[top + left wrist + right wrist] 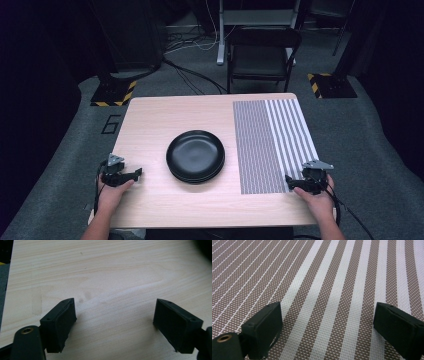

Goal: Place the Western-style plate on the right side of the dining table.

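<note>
A stack of black plates (195,156) sits in the middle of the light wooden table (165,115). A brown and white striped placemat (272,142) covers the table's right part. My left gripper (131,174) rests at the table's near left, well left of the plates; its jaws stand wide open over bare wood (115,312) with nothing between them. Over the placemat's near right corner sits my right gripper (291,182). Those jaws are open too, above the striped weave (329,317), and hold nothing.
A dark folding chair (263,55) stands behind the table's far edge. Cables (190,75) trail over the grey floor. Yellow and black striped stand bases (114,93) (332,85) flank the table's far corners.
</note>
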